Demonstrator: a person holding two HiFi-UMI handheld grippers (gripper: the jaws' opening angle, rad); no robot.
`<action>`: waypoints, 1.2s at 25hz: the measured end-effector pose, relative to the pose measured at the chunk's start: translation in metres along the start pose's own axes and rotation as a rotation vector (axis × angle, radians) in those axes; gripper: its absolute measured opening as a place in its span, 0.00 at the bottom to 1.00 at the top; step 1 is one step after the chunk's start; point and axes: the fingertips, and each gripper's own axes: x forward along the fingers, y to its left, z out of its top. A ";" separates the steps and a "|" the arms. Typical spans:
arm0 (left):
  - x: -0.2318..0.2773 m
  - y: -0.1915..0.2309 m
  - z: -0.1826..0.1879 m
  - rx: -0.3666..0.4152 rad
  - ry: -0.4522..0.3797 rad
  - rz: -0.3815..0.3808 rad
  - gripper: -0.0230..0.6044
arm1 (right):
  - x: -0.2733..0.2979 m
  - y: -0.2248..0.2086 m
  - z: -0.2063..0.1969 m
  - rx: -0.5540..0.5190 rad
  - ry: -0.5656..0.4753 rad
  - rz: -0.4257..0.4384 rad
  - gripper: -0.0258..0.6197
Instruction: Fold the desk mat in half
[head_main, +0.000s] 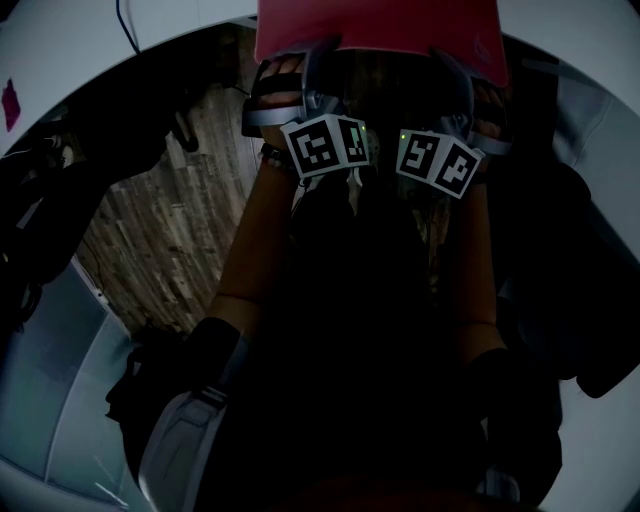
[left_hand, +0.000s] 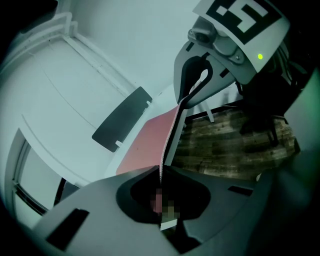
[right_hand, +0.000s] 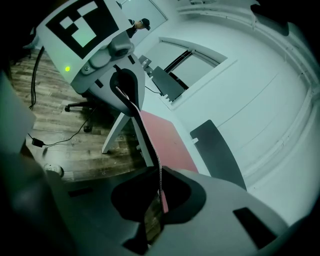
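Left gripper (head_main: 300, 68) and right gripper (head_main: 467, 75) each pinch tight on the near edge of the red desk mat (head_main: 380, 28), which lies unfolded at the white desk's (left_hand: 75, 85) front edge. Edge seized; the fold itself appears not yet begun.

Head view looks down; gripper views close, sharing desk mat (head_main: 380, 30).

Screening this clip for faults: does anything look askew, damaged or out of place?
Nothing stands out. The flat red desk mat lies on the white table, its near edge clamped in the left gripper and right gripper.
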 end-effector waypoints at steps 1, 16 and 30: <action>0.000 0.002 0.001 -0.002 -0.002 -0.004 0.08 | 0.000 -0.002 0.001 0.003 0.002 0.000 0.10; 0.012 0.042 0.015 -0.063 0.004 -0.058 0.08 | 0.017 -0.045 0.018 0.070 -0.022 0.006 0.10; 0.057 0.093 0.031 -0.072 0.062 -0.050 0.08 | 0.061 -0.090 0.021 0.144 -0.102 0.048 0.10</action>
